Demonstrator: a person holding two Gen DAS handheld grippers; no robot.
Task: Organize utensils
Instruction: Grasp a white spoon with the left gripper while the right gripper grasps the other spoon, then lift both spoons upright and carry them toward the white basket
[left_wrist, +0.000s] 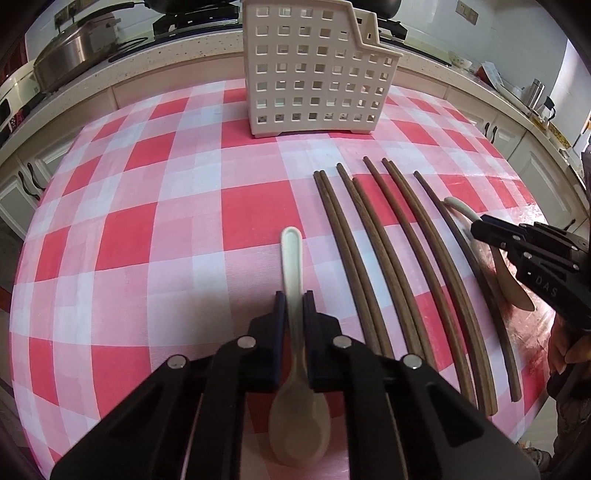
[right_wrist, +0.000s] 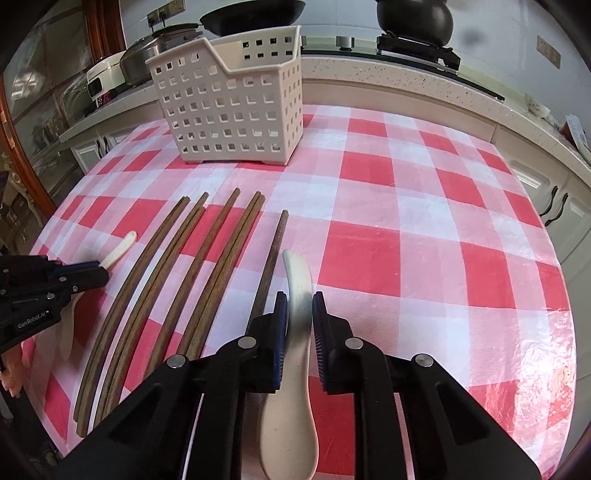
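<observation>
Cream spoon (left_wrist: 295, 354) pinched at its handle by left fingers (left_wrist: 294, 301); right fingers (right_wrist: 300, 301) likewise clamp second spoon (right_wrist: 295, 365). Handles pointing toward basket (left_wrist: 314, 70) ahead, chopsticks (left_wrist: 399, 266) between.

Speckled kitchen counter (left_wrist: 207, 46), white cabinets (right_wrist: 546, 192) beneath, black stove (right_wrist: 417, 48), grey wall (left_wrist: 517, 22)

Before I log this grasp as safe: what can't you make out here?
- Left wrist view: the left spoon bowl's sides, hidden under the left gripper.
- Right wrist view: the right spoon bowl's tip, cut off by the bottom edge.
- Both views: the basket interior, behind its walls.
</observation>
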